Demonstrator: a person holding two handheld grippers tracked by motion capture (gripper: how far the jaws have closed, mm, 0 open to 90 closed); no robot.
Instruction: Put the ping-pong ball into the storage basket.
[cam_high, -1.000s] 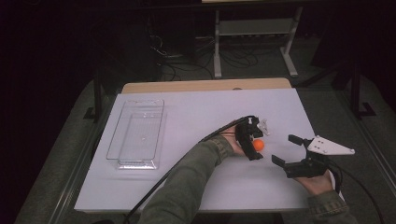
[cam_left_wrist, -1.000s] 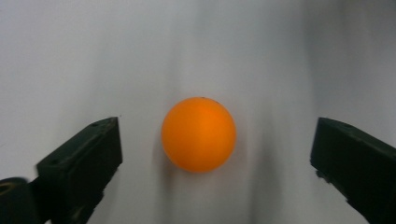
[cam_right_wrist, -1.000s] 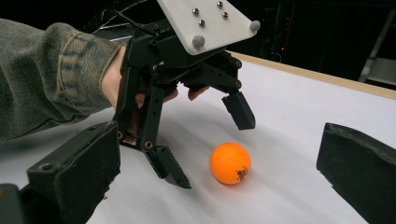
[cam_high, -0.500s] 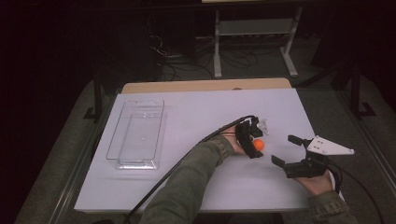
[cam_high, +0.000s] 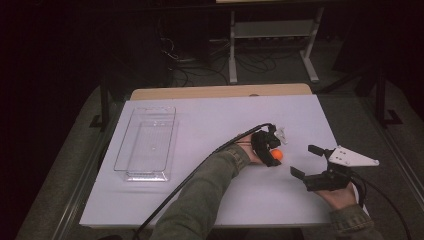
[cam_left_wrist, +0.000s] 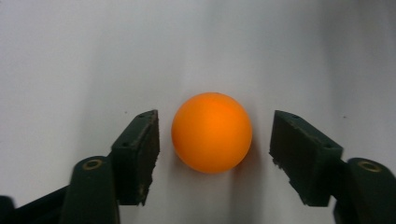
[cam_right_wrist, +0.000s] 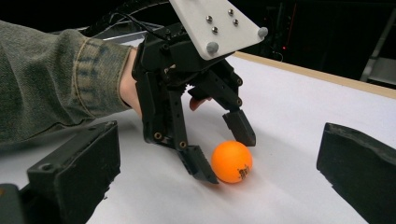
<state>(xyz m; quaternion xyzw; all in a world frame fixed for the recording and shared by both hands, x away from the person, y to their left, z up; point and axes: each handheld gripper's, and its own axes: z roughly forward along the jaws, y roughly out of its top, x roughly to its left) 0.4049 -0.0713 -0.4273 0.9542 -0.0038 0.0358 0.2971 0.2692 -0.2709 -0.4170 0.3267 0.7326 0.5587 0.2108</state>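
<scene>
The orange ball is seen resting on the white worktop, well to the right of the clear plastic tray — and the left gripper is brought down right over that ball. In the left gripper view the ball is framed between the two black jaws, which have just been closing in on it; a sliver of white is still visible on either side, so the pads are not pressed against it. From the right gripper view the same picture is given: the left gripper is tipped down, one jaw tip just beside the ball at its near side, the other just behind it, the ball sitting on the worktop. The right gripper is held to the right of the ball, near it but apart — its jaws are spread wide with nothing between them. A green sleeve is stretched across the worktop from the near edge toward the ball.
</scene>
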